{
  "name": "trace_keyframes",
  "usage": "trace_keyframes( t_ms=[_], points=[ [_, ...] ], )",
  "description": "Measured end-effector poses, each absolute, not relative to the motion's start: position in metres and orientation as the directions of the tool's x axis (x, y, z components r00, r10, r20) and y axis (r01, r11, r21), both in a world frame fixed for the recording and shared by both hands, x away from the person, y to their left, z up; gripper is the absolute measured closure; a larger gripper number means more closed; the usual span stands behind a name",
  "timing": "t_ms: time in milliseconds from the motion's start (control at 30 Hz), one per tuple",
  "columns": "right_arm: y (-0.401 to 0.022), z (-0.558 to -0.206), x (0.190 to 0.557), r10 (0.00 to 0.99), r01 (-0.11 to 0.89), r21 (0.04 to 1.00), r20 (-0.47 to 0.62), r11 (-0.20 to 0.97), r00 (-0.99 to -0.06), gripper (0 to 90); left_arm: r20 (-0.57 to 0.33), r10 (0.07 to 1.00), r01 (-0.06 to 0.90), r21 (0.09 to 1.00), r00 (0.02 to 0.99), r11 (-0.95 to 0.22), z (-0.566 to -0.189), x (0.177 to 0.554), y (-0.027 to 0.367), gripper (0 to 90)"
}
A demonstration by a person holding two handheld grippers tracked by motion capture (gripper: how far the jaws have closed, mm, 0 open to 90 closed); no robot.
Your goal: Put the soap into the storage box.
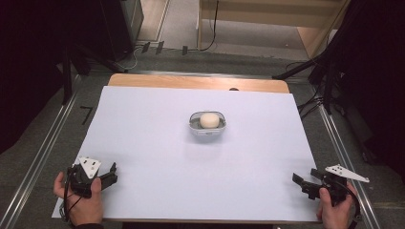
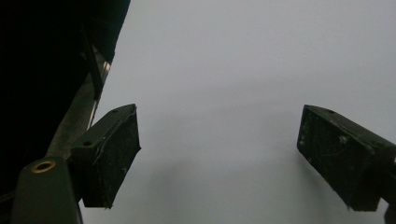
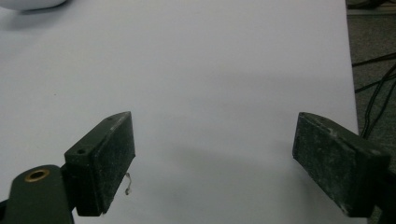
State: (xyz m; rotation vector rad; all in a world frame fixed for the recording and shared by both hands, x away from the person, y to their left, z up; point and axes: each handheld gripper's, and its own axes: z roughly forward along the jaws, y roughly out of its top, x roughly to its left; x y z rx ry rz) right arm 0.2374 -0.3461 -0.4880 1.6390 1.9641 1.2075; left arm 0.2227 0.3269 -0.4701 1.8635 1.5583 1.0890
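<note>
Both pairs of fingers stand wide apart with nothing between them: the left gripper [image 1: 113, 173] rests at the near left corner of the white sheet [image 1: 143, 143], and the right gripper [image 1: 301, 183] at the near right corner. In the left gripper view the fingers [image 2: 112, 154] frame only bare sheet; in the right gripper view the fingers [image 3: 105, 161] do the same, with the edge of the bowl [image 3: 30, 3] just showing at the top left.

That bowl [image 1: 207, 129], small and pale, sits near the middle of the sheet, a little toward the far side, with a round cream-coloured ball [image 1: 209, 119] lying inside it. It is well apart from both grippers, forward of each and inward: ahead and to the right of the left gripper, ahead and to the left of the right one.

Neither hand looks clearly nearer; the bowl lies roughly midway between them. The bowl looks slightly wider than deep, its long axis running across the table, and the ball has no axis to speak of. Any reach would likely have to go forward and toward the centre.
</note>
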Motion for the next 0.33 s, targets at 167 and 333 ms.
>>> trace_keyframes(
  t_ms=[167, 333],
  points=[
    [-0.3464, -0.4886, 0.2374, 0.913, 0.66, 0.751, 0.279, -0.015, -0.297, 13.9, 0.245, 0.969, 0.589, 0.778, 0.036, -0.218, -0.4695, 0.2231, 0.3297, 14.0],
    [-0.3457, -0.4895, 0.2363, 0.922, 0.656, 0.755, 0.269, -0.021, -0.28, 14.2, 0.258, 0.966, 0.589, 0.777, 0.026, -0.224, -0.4699, 0.2229, 0.3284, 13.7]
  ],
)
